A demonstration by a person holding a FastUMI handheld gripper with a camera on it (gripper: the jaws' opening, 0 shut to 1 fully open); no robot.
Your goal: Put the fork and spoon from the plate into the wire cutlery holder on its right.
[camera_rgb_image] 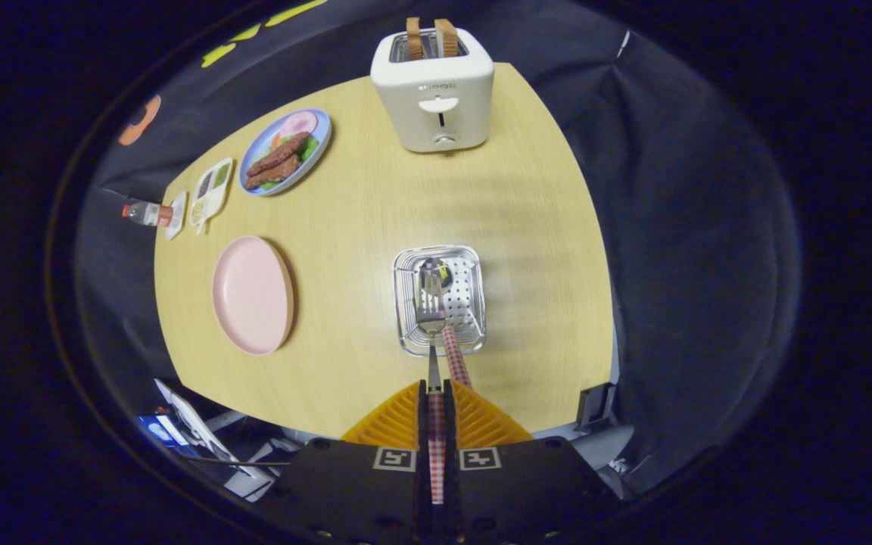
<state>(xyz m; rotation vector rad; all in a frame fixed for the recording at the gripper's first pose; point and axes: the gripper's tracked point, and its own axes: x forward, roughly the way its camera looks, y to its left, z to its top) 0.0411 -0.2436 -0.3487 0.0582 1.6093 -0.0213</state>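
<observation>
table carries everything, big bare stretch in the middle. toaster at the far edge with two slices up. pink plate near the left edge, nothing on it now. blue plate with food at the far left corner, small tray and a bottle beside it. wire holder sits right of the pink plate, near the front edge, just ahead of the fingers. spoon already lies in it, checked handle sticking out toward the gripper. fork hangs head-down over the holder. gripper is closed tight on the fork's checked handle, both orange fingers pressing it.

judgement: last step, dropping the fork. keep it centred over the holder, lower till the tines are inside the rim, then let go, so it doesn't tip the light basket or knock the spoon handle. plenty of free room right and left of the holder, front edge is close, so pull back upward.
</observation>
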